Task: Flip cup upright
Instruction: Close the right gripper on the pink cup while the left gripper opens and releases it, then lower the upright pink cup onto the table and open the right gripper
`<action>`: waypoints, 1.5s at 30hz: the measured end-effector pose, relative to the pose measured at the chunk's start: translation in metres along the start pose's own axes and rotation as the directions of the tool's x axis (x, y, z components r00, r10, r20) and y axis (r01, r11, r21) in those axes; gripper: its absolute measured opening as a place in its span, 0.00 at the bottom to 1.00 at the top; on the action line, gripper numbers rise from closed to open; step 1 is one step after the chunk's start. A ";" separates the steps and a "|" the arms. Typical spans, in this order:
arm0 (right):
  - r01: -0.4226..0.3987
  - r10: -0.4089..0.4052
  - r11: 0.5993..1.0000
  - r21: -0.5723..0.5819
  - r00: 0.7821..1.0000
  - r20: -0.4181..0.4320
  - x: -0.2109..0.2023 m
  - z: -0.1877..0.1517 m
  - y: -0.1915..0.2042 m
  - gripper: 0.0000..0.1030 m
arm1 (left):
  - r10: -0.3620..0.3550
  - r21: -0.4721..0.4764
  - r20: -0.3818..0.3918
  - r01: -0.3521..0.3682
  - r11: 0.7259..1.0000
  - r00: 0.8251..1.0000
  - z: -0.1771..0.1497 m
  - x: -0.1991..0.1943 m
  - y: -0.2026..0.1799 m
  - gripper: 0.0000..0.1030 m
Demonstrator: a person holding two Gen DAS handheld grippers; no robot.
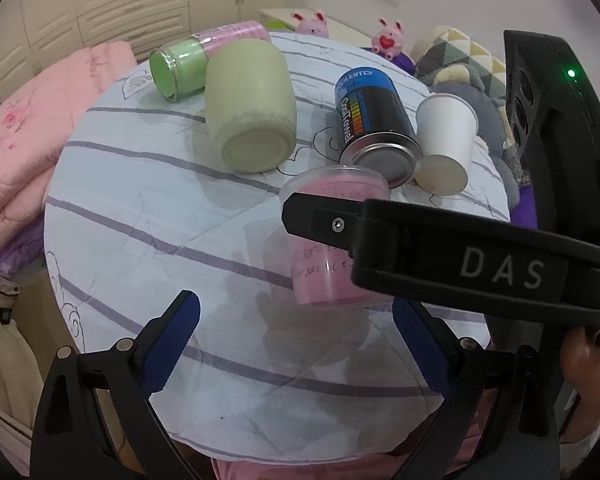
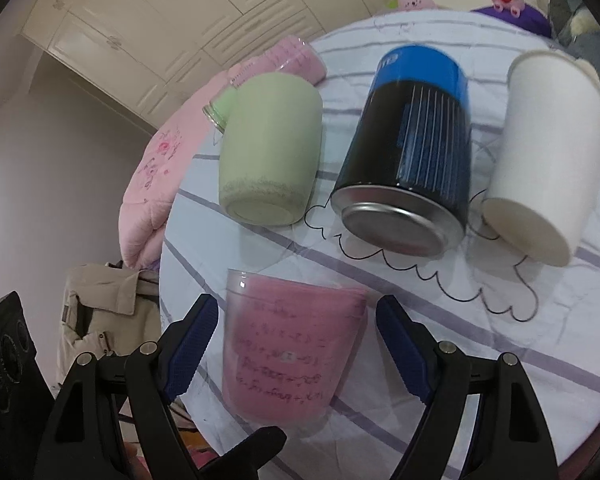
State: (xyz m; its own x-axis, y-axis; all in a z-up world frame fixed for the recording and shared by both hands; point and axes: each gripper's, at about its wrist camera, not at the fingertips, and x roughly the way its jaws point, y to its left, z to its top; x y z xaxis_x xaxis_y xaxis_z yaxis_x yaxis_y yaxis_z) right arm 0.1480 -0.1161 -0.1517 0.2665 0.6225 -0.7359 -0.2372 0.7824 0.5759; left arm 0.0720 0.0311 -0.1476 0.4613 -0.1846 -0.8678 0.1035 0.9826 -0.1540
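Note:
A clear plastic cup with a pink lining stands mouth-up on the striped round table, between the open blue pads of my right gripper, which do not touch it. In the left wrist view the same cup is partly hidden by the right gripper's black body. My left gripper is open and empty, just short of the cup. A pale green cup, a blue-black can and a white paper cup lie on their sides behind.
A green glass jar and a pink cup lie at the table's far edge. A pink quilt is left of the table. Plush toys and cushions lie beyond it. A beige garment sits below the table's left edge.

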 end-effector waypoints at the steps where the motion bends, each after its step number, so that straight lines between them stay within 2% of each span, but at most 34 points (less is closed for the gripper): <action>1: -0.013 0.013 1.000 -0.008 1.000 0.003 0.001 -0.001 0.001 0.80 | -0.001 -0.001 0.000 0.001 1.000 1.000 0.001 0.000 0.000 0.96; 2: -0.016 0.017 1.000 -0.024 1.000 0.007 0.001 -0.002 0.003 0.77 | 0.000 -0.001 0.000 0.000 1.000 1.000 0.001 0.001 0.000 0.96; 3: -0.014 0.014 0.999 -0.042 1.000 0.014 0.001 -0.002 0.006 0.68 | -0.001 0.001 0.000 0.001 1.000 1.000 0.001 0.001 0.001 0.96; 10: 0.024 -0.014 0.991 -0.133 0.997 0.076 -0.010 -0.004 0.024 0.69 | 0.013 0.006 0.002 -0.013 1.000 1.000 -0.003 0.001 0.000 0.96; 15: 0.105 -0.063 0.963 -0.247 0.983 0.173 -0.026 -0.006 0.040 0.69 | 0.015 0.001 -0.002 -0.015 1.000 1.000 -0.005 0.002 0.001 0.96; 21: 0.211 -0.140 0.928 -0.307 0.961 0.239 -0.032 -0.008 0.036 0.69 | 0.016 -0.013 0.001 -0.016 1.000 1.000 -0.006 0.003 0.001 0.96; 29: 0.282 -0.193 0.891 -0.357 0.945 0.263 -0.032 -0.012 0.036 0.69 | 0.030 -0.017 -0.013 -0.030 0.999 0.999 -0.008 0.008 0.000 0.96; 35: 0.297 -0.210 0.875 -0.381 0.944 0.253 -0.026 -0.015 0.038 0.69 | 0.039 -0.028 -0.017 -0.040 0.999 0.999 -0.009 0.010 0.004 0.96; 37: 0.289 -0.208 0.878 -0.381 0.948 0.240 -0.026 -0.015 0.038 0.73 | 0.044 -0.035 -0.019 -0.045 0.998 0.999 -0.009 0.011 0.006 0.96; 38: 0.282 -0.203 0.882 -0.377 0.950 0.236 -0.026 -0.015 0.038 0.79 | 0.046 -0.037 -0.020 -0.047 0.998 0.999 -0.009 0.011 0.007 0.96; 45: 0.264 -0.189 0.890 -0.371 0.955 0.228 -0.032 -0.019 0.038 0.79 | 0.051 -0.048 -0.011 -0.052 0.997 0.999 -0.009 0.007 0.013 0.96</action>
State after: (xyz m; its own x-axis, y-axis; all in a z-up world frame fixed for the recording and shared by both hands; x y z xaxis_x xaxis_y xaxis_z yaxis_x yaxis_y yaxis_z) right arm 0.1129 -0.1070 -0.1129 0.5119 0.4517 -0.7307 -0.4876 0.8531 0.1857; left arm 0.0687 0.0426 -0.1598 0.4564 -0.1336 -0.8797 0.0369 0.9907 -0.1313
